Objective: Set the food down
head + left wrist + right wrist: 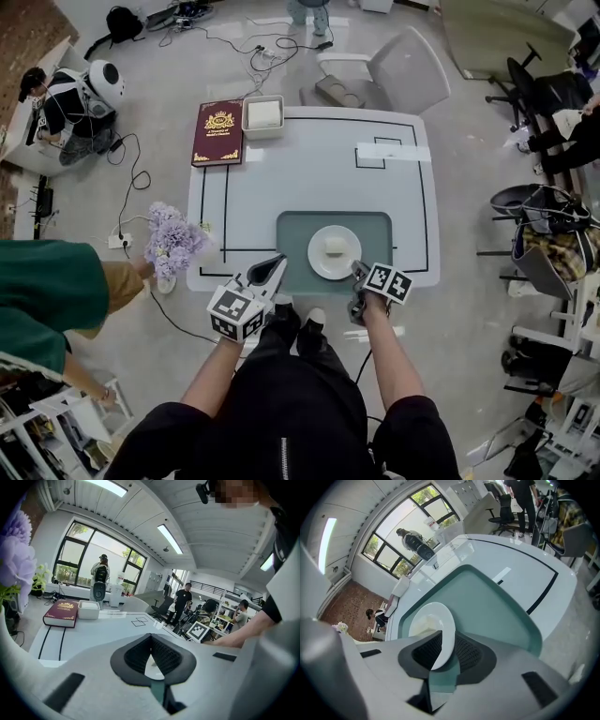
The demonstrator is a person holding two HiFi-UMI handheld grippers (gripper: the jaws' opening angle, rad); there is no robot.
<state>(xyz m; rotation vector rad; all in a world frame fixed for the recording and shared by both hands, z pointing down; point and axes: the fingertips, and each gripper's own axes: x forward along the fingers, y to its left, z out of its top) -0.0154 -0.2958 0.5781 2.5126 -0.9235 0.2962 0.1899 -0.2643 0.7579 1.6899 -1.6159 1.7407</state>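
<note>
A white plate (335, 265) lies on the green placemat (295, 234) near the table's front edge, with a pale block of food (335, 246) on it. My right gripper (357, 271) is at the plate's near right rim. In the right gripper view the plate (440, 620) rim runs between the two jaws, which are shut on it (445, 653), and the food (421, 626) shows behind the left jaw. My left gripper (278, 261) hovers just left of the plate over the mat's near left corner. Its jaws are shut with nothing held (151, 665).
A maroon book (217, 132) and a white box (263, 116) lie at the table's far left. A vase of purple flowers (173, 242) stands off the left edge beside a person in green (47, 286). A grey chair (394, 75) stands behind the table. Black tape lines (424, 202) cross the top.
</note>
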